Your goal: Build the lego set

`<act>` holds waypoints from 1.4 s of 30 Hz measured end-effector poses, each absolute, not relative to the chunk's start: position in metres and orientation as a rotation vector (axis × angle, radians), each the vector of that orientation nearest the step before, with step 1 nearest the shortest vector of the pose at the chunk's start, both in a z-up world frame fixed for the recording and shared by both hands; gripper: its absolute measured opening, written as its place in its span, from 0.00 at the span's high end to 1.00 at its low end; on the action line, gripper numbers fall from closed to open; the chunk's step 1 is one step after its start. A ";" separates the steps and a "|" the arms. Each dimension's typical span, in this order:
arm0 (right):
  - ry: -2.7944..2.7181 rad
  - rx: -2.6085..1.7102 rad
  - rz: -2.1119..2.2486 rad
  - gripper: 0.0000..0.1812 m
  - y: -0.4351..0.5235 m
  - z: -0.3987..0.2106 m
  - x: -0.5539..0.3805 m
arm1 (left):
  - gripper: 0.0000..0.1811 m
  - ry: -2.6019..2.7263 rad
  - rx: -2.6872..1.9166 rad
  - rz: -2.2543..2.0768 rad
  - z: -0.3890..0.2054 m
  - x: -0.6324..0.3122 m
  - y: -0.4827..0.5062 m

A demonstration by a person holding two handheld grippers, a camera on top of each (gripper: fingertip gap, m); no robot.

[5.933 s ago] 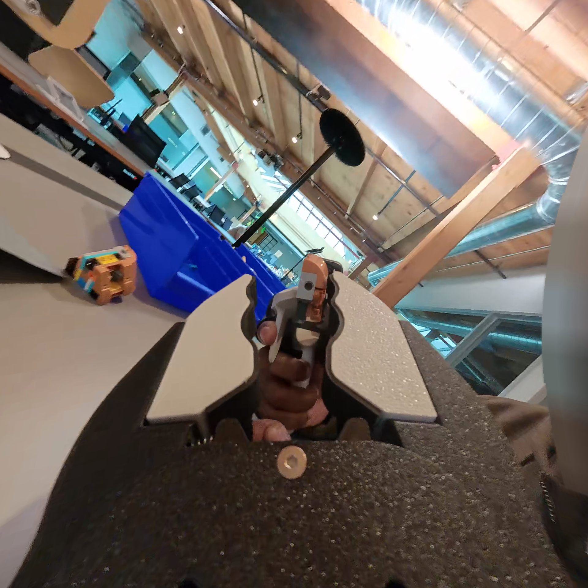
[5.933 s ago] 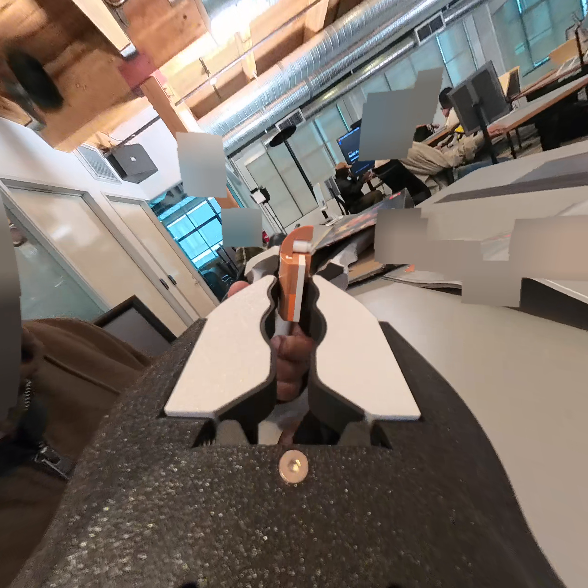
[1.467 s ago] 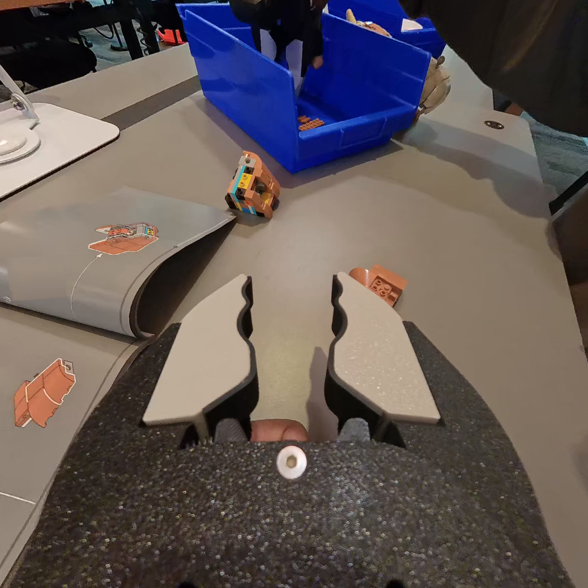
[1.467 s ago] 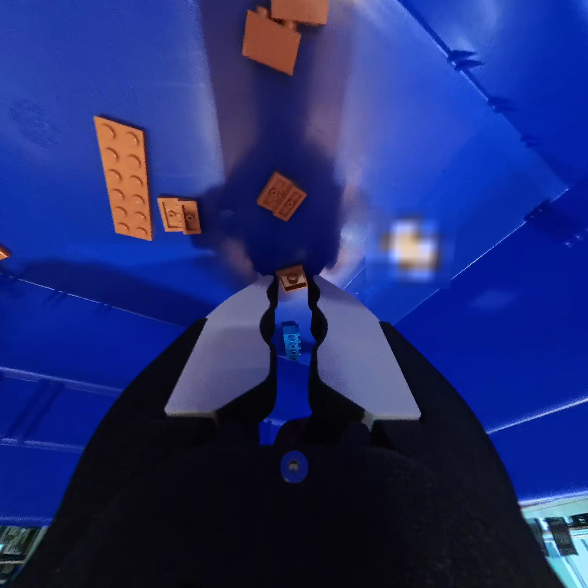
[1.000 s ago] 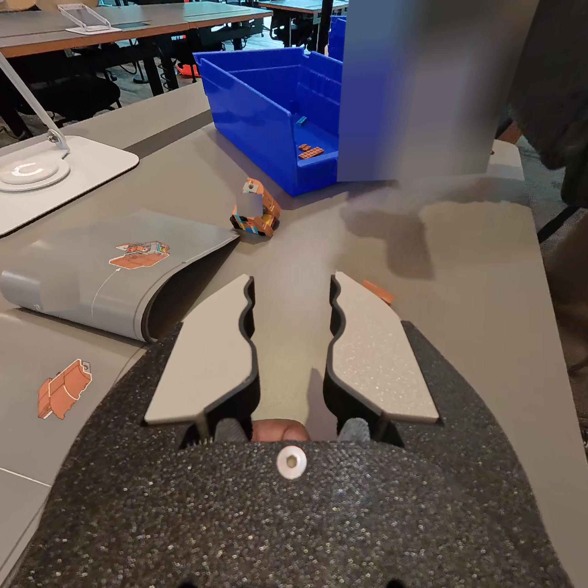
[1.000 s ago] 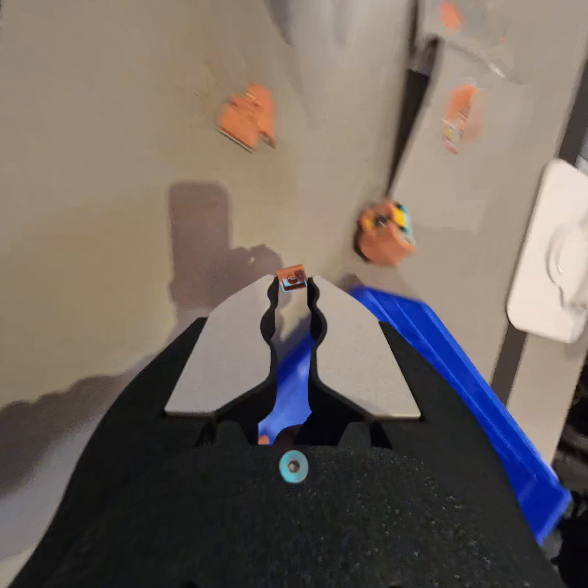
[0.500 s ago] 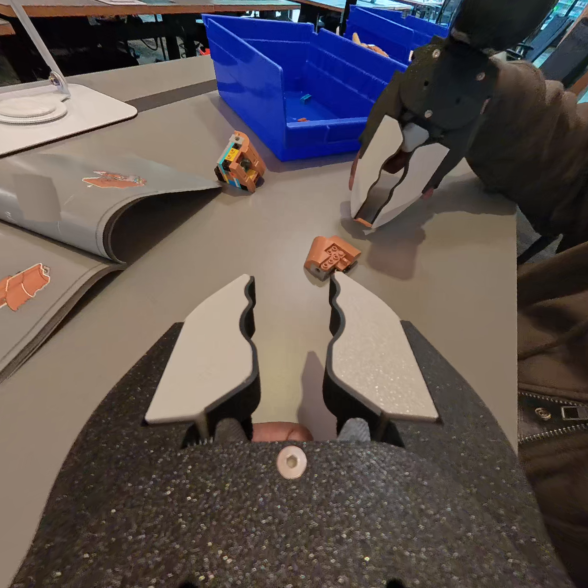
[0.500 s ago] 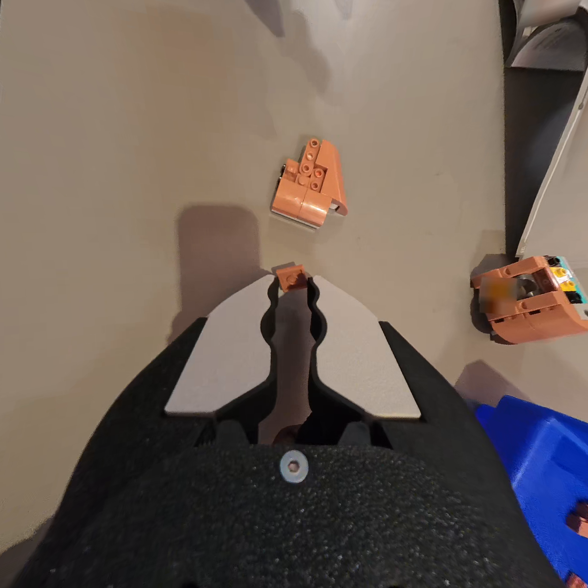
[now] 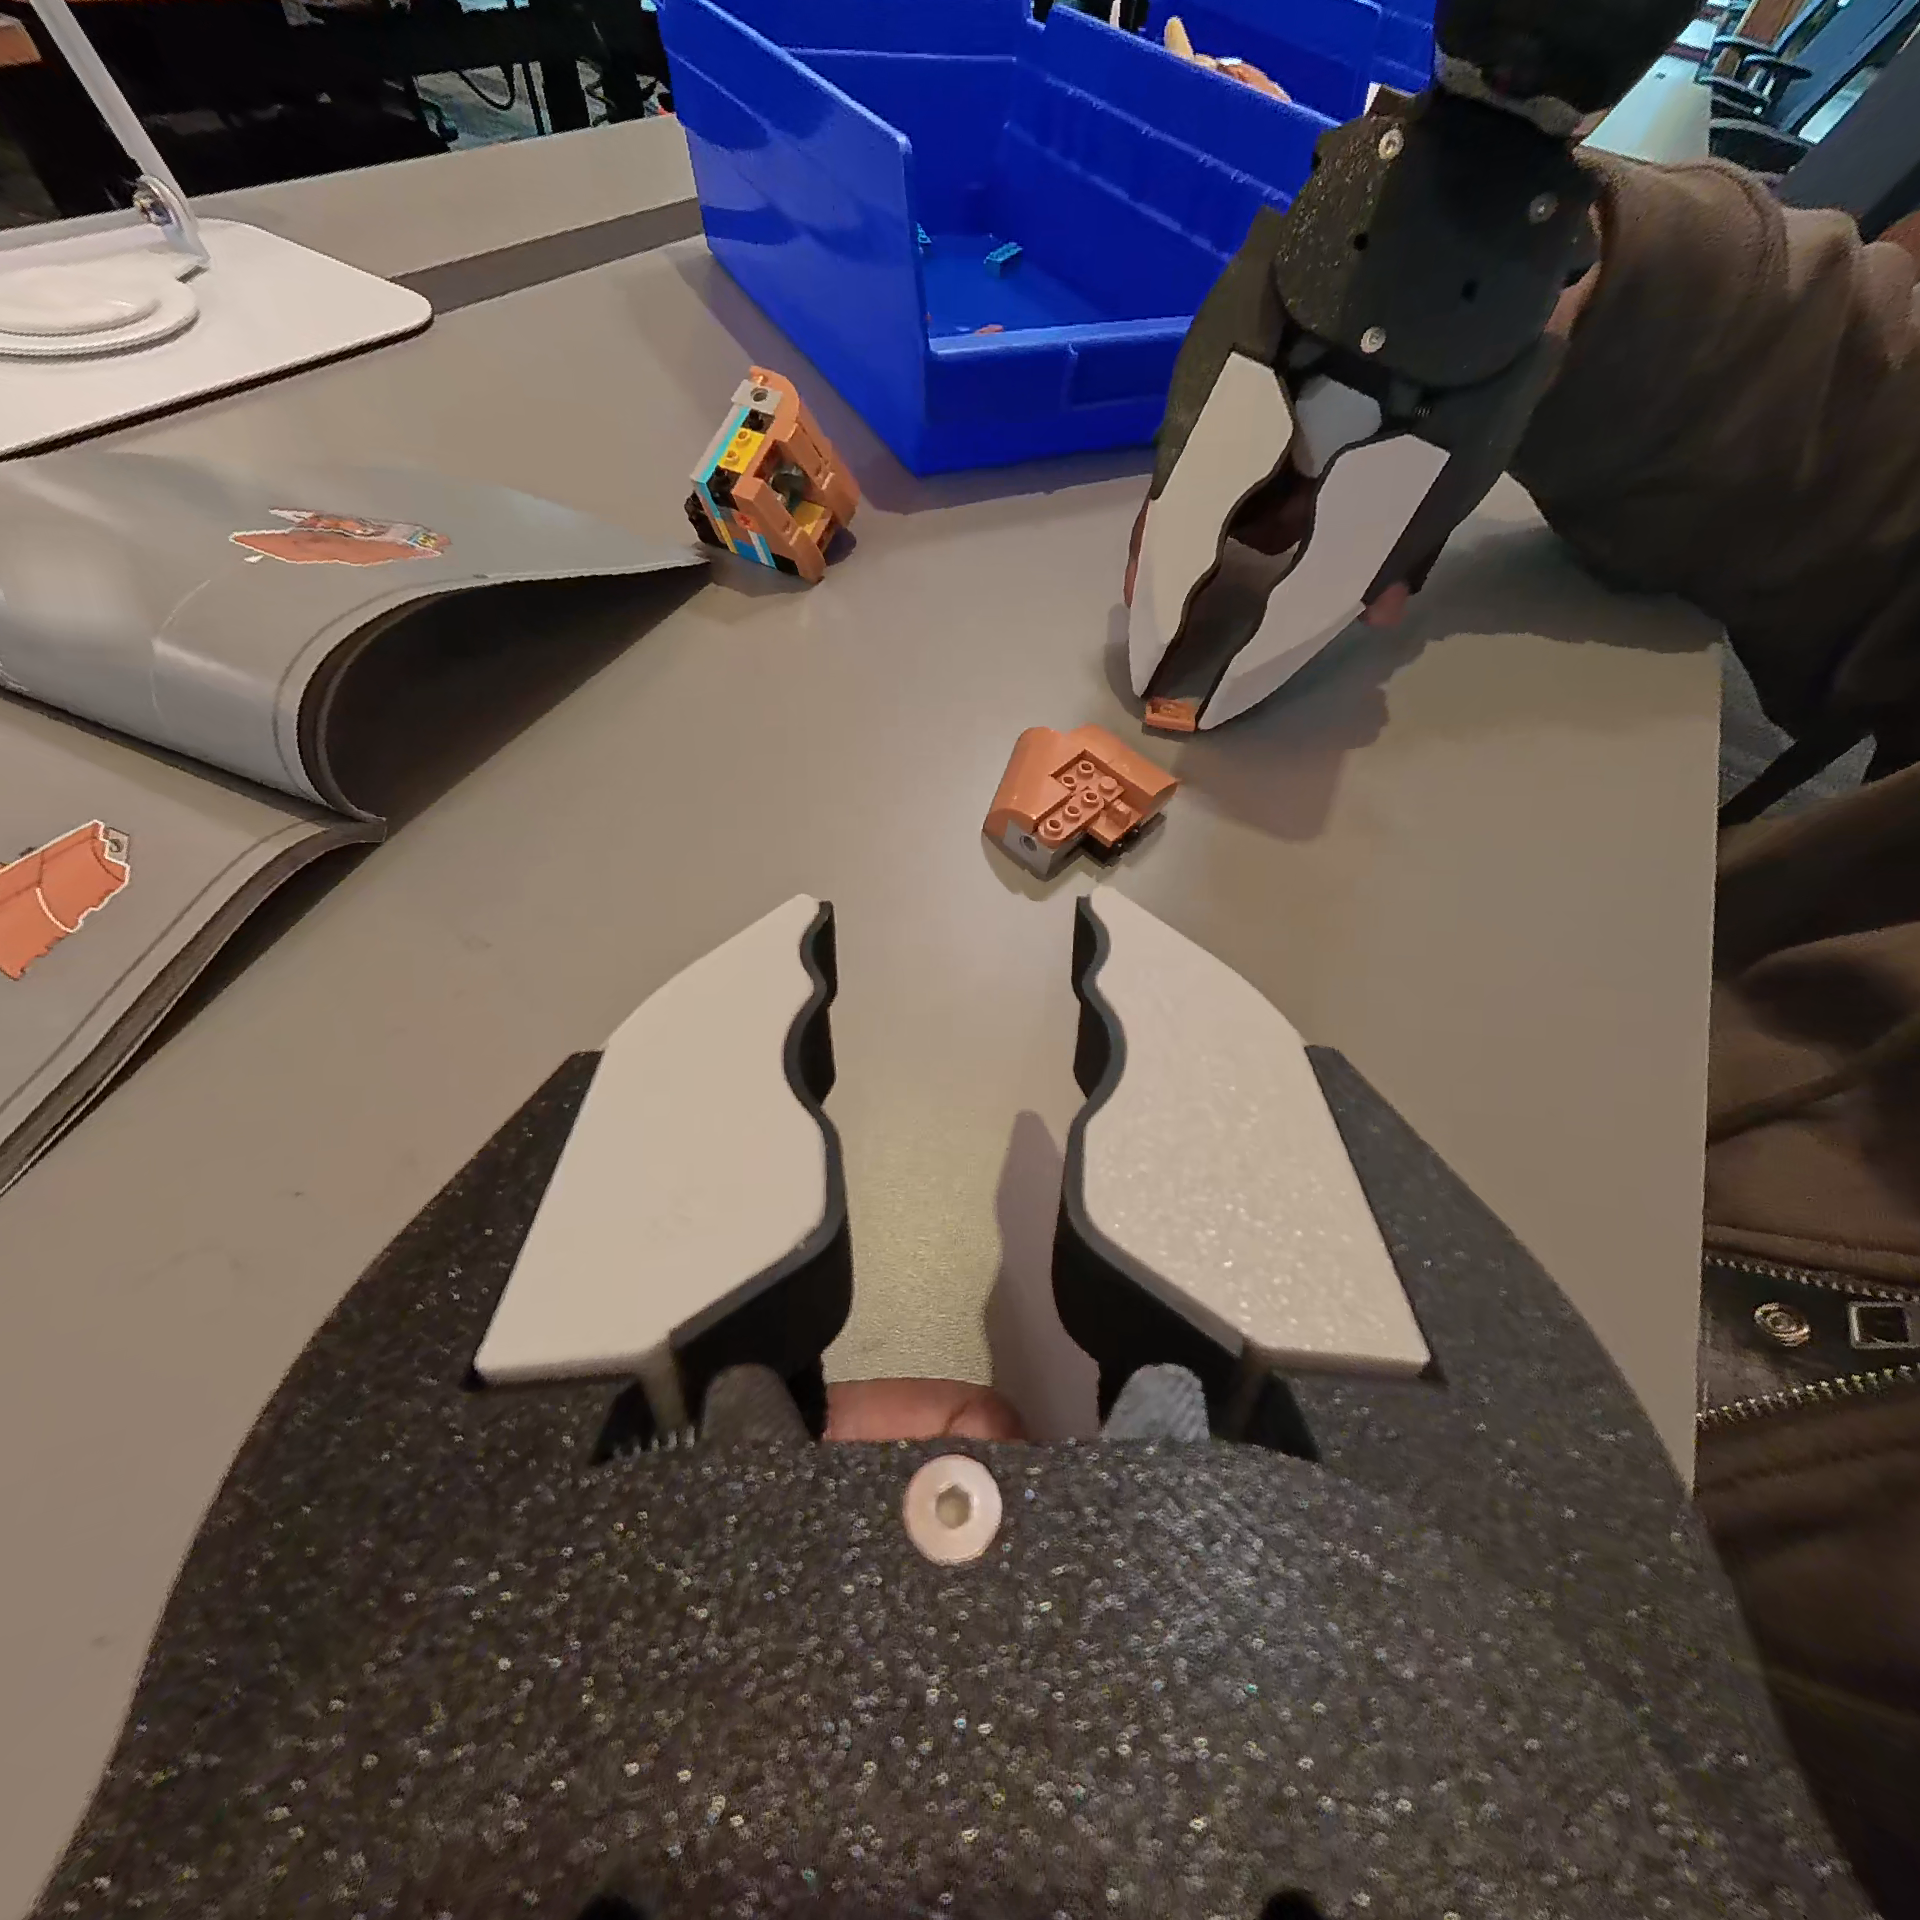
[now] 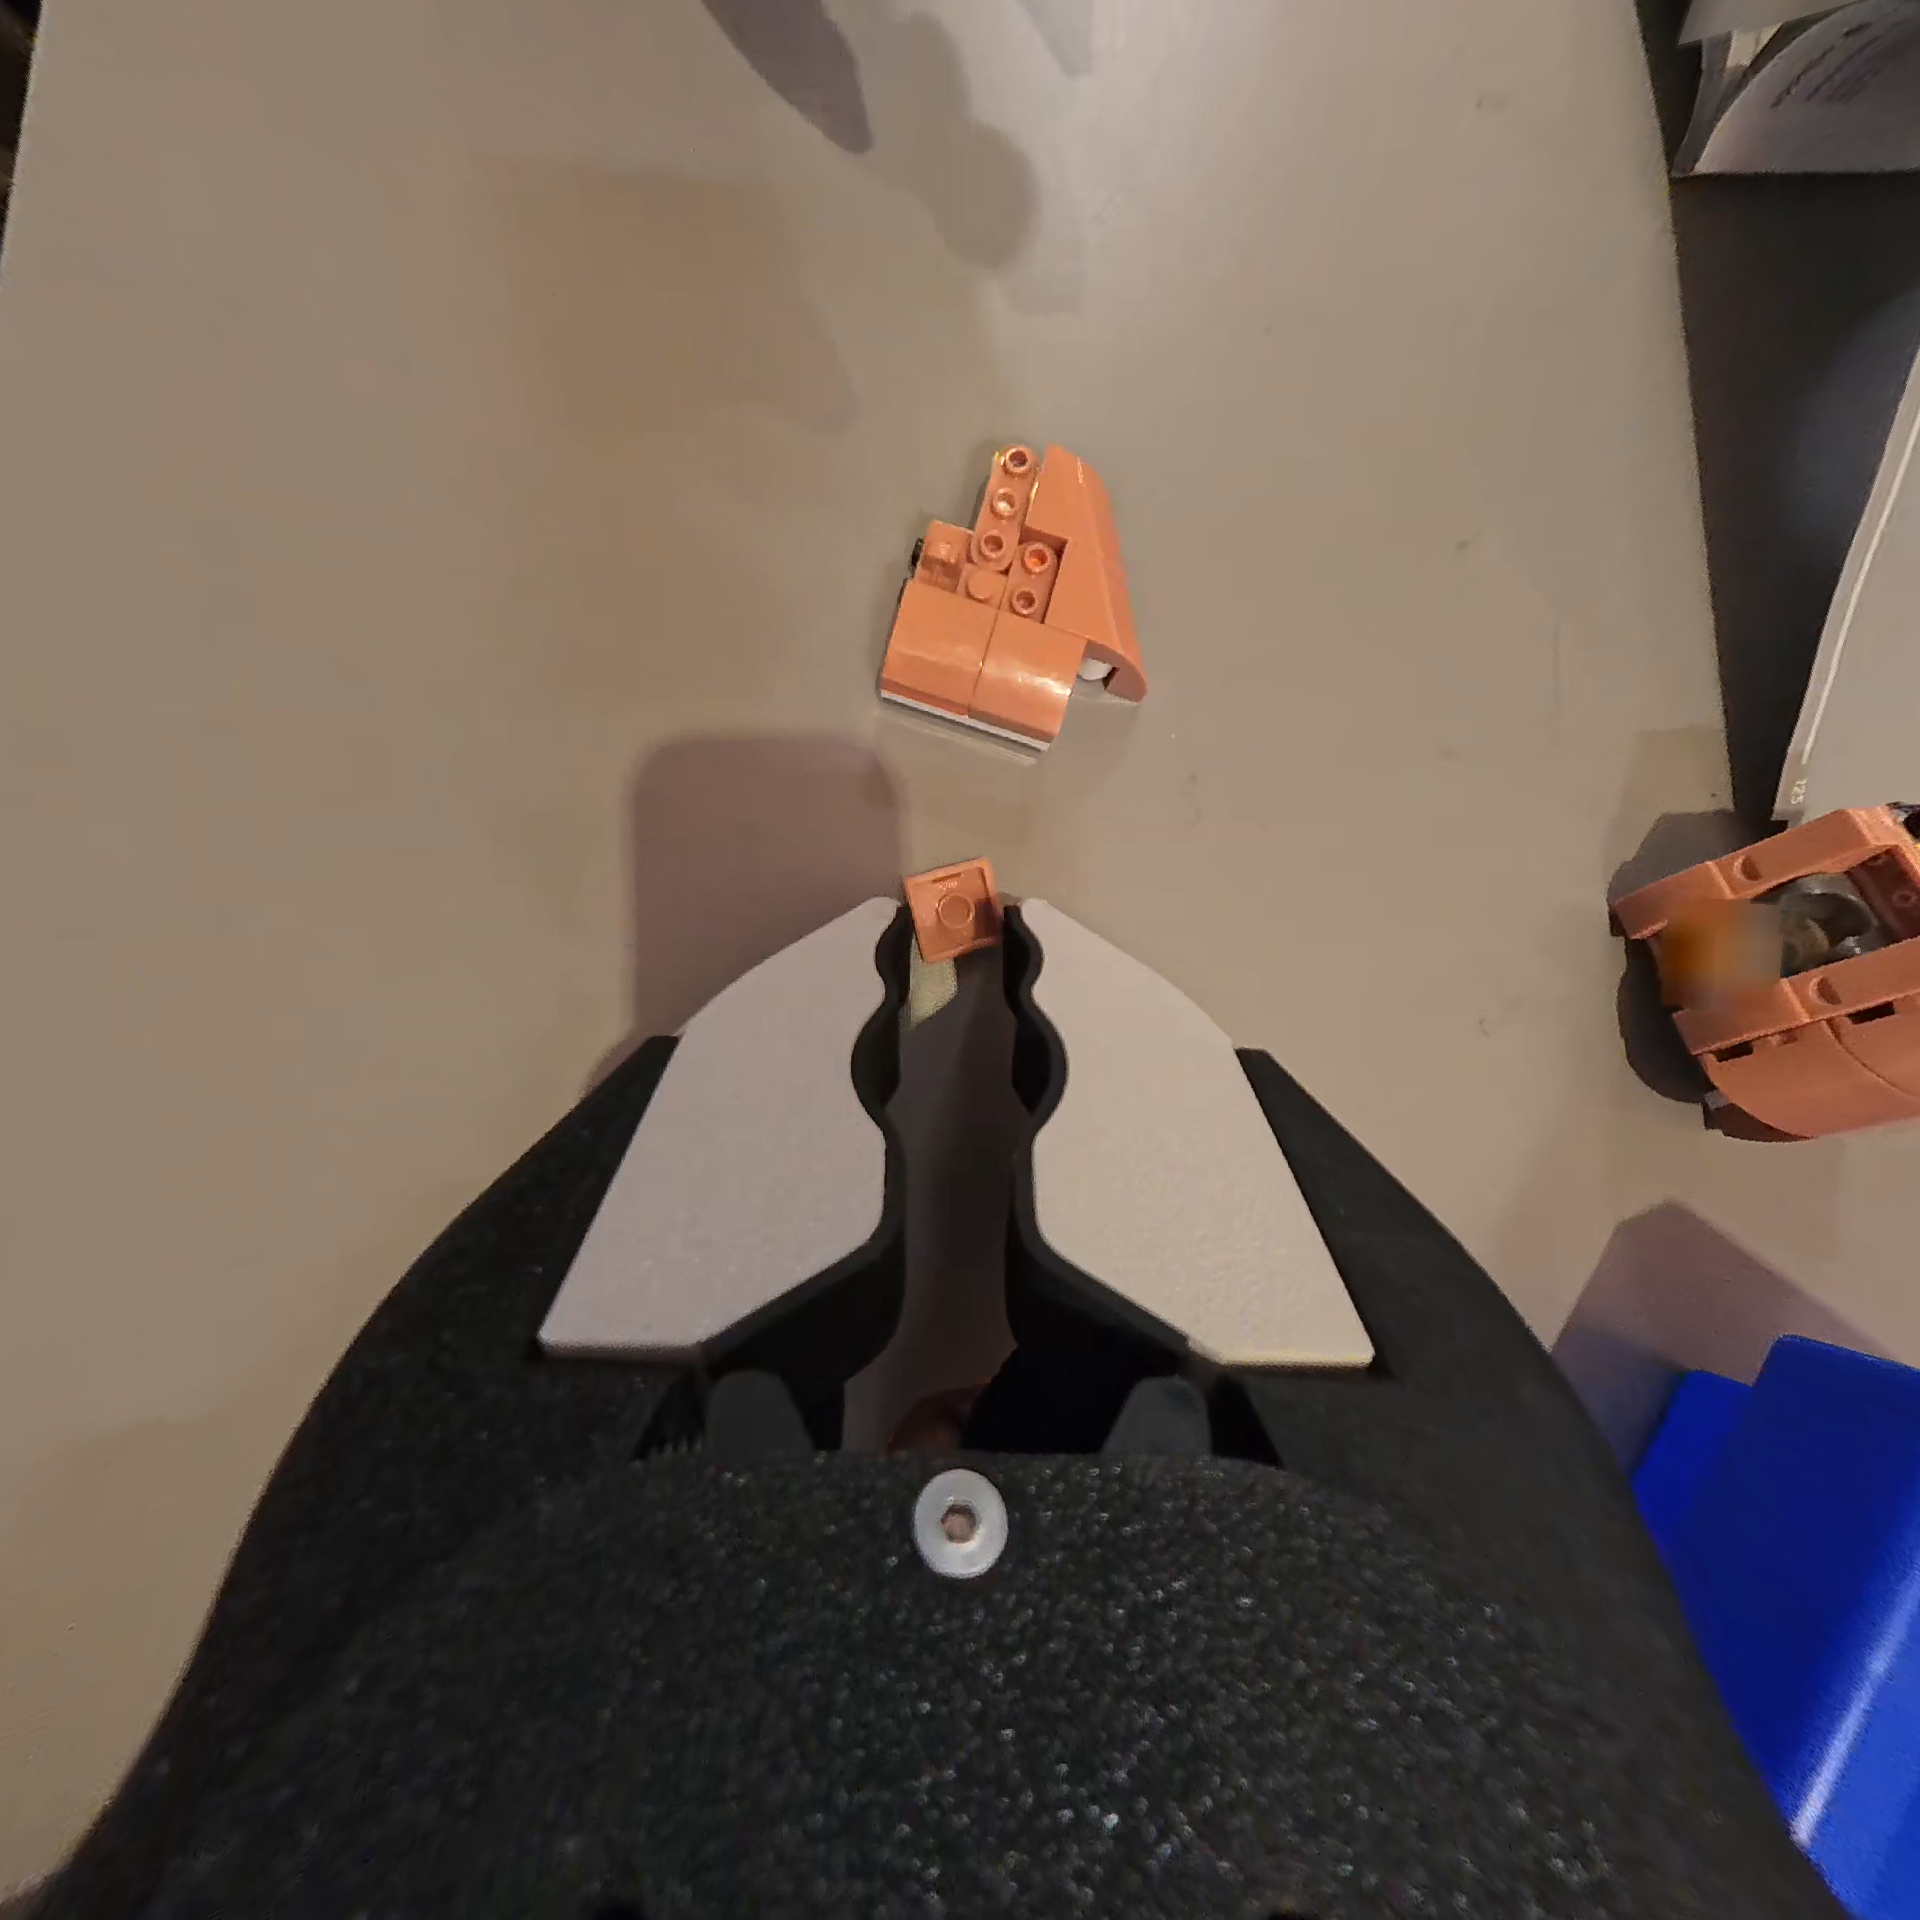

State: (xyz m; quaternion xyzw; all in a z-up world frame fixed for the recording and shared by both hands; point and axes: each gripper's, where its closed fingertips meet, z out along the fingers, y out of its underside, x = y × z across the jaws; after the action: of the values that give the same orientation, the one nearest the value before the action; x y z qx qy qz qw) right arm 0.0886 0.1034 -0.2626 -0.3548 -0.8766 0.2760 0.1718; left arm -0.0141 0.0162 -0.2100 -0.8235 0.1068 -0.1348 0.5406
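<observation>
A small orange sub-assembly (image 9: 1075,798) with studs up lies on the grey table (image 9: 727,810), just beyond my left gripper (image 9: 951,914), which is open and empty. It also shows in the right wrist view (image 10: 1003,613). My right gripper (image 10: 951,920) is shut on a tiny orange one-stud plate (image 10: 953,920) at its fingertips, low over the table just short of the sub-assembly. In the left wrist view the right gripper (image 9: 1179,717) points down with the plate (image 9: 1166,713) at its tip.
A bigger orange, yellow and teal build (image 9: 769,488) lies by the open instruction booklet (image 9: 260,623); it also shows in the right wrist view (image 10: 1787,982). A blue bin (image 9: 935,208) with loose pieces stands behind. A white lamp base (image 9: 156,312) is far left. The table edge (image 9: 1709,935) runs right.
My right gripper left the blue bin holding the small plate and came down near the sub-assembly. My left gripper, earlier shut on that sub-assembly, is now open and tilted toward it.
</observation>
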 end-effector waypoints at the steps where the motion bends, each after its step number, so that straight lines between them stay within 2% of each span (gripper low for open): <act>1: -2.484 -1.009 0.790 0.91 0.104 -0.263 0.089 | 0.76 0.256 -1.961 -0.321 -0.211 -0.014 0.016; 7: -2.454 -1.005 0.791 0.90 0.106 -0.258 0.090 | 0.76 0.259 -1.970 -0.325 -0.212 -0.013 0.016; 12: -2.375 -0.971 0.751 0.83 0.121 -0.222 0.098 | 0.76 0.260 -1.967 -0.348 -0.211 -0.013 0.016; 17: -2.211 -1.030 0.540 0.83 0.207 -0.159 0.124 | 0.76 0.283 -1.976 -0.381 -0.210 -0.012 0.018; 20: -2.182 -1.147 0.331 0.83 0.283 -0.145 0.141 | 0.76 0.306 -1.986 -0.374 -0.208 -0.014 0.021; 28: -2.405 -1.321 0.081 0.86 0.386 -0.187 0.142 | 0.76 0.324 -1.995 -0.343 -0.201 -0.026 0.039; 34: -2.611 -1.211 0.092 0.86 0.384 -0.222 0.129 | 0.76 0.274 -1.997 -0.358 -0.210 -0.038 0.047; 42: -2.615 -1.106 0.193 0.87 0.379 -0.228 0.097 | 0.76 0.243 -1.989 -0.373 -0.214 -0.046 0.058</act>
State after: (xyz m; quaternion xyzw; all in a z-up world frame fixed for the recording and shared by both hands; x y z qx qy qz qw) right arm 0.0965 0.3795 -0.2278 -0.3844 -0.9089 0.0670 0.1474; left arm -0.0458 0.0585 -0.2137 -0.8312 0.1015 -0.1558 0.5240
